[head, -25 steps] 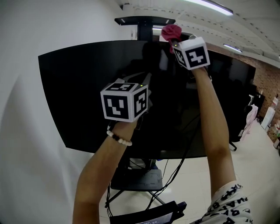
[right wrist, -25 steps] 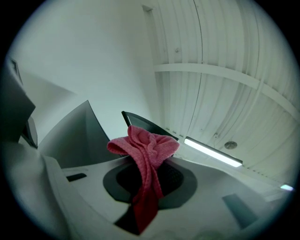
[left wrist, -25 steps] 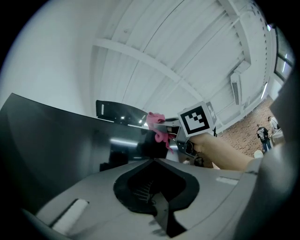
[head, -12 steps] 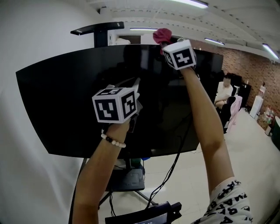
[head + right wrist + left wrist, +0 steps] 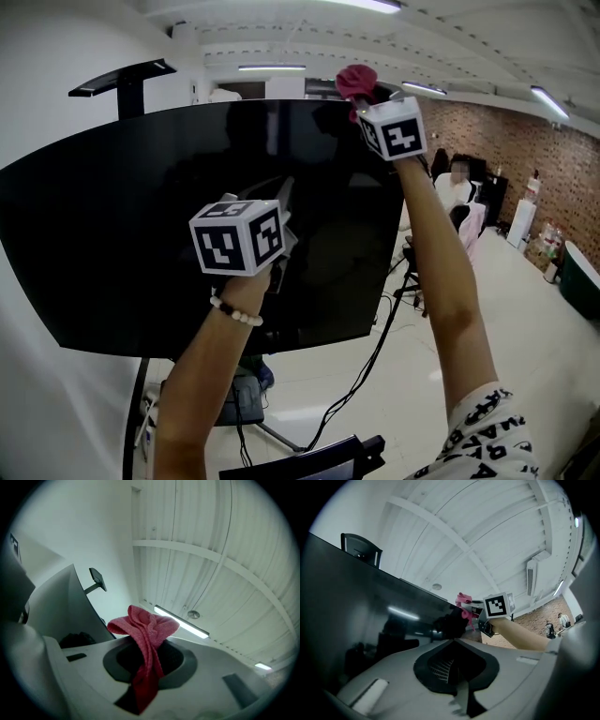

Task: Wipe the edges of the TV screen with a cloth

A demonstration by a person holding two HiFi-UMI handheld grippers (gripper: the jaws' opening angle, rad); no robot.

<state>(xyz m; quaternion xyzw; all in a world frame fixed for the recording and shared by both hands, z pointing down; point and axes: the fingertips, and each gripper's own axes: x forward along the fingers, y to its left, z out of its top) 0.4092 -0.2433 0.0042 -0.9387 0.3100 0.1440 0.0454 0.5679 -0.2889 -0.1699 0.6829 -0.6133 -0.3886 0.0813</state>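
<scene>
The big black TV screen (image 5: 141,234) stands on a floor stand and fills the left and middle of the head view. My right gripper (image 5: 364,94) is raised to the TV's top edge near its right corner, shut on a bunched pink cloth (image 5: 356,79) that rests on that edge. In the right gripper view the cloth (image 5: 146,629) sticks up from between the jaws of the right gripper (image 5: 145,654), with the TV (image 5: 63,609) at the left. My left gripper (image 5: 281,202) is held lower, close to the screen's middle, shut and empty. Its own view shows the left gripper (image 5: 453,641), the screen (image 5: 356,602) and the cloth (image 5: 464,605).
Black cables (image 5: 370,352) hang below the TV to the floor. A dark device (image 5: 309,459) lies at the bottom edge. A seated person (image 5: 461,187) and a brick wall (image 5: 506,141) are at the back right. A white wall (image 5: 56,56) is at the left.
My right gripper has slid the cloth rightward along the TV's top edge, toward its right corner. The left gripper has stayed near the screen's middle. The head view has turned right.
</scene>
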